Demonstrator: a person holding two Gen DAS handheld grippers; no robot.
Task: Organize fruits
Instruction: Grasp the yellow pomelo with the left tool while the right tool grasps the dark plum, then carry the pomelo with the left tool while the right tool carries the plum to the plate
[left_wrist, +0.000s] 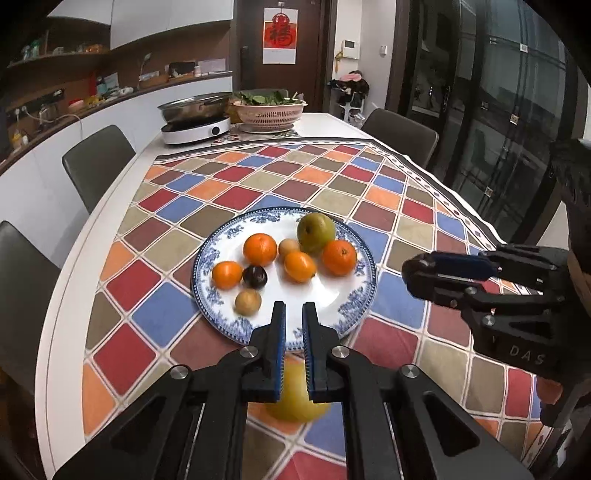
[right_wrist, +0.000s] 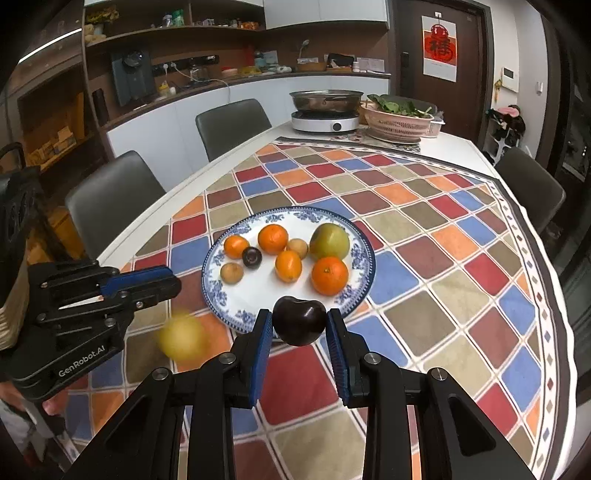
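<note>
A blue-and-white plate (left_wrist: 334, 295) (right_wrist: 258, 295) holds several oranges (left_wrist: 260, 249), a green pear (left_wrist: 316, 228) (right_wrist: 329, 240), small brown fruits and a dark plum (left_wrist: 255, 277). My right gripper (right_wrist: 300, 321) is shut on a dark red apple (right_wrist: 300, 320) at the plate's near rim. My left gripper (left_wrist: 294, 310) has its jaws nearly closed with nothing between them, above the plate's near edge. A blurred yellow fruit (left_wrist: 295, 398) (right_wrist: 183, 334) is below the left gripper, over the cloth. The left gripper shows in the right view (right_wrist: 159, 284), the right in the left view (left_wrist: 421, 275).
A checkered cloth (left_wrist: 184, 195) covers the white table. At the far end stand a pan on a cooker (left_wrist: 195, 125) and a pink basket of greens (left_wrist: 269, 112). Grey chairs (left_wrist: 98, 162) line both sides.
</note>
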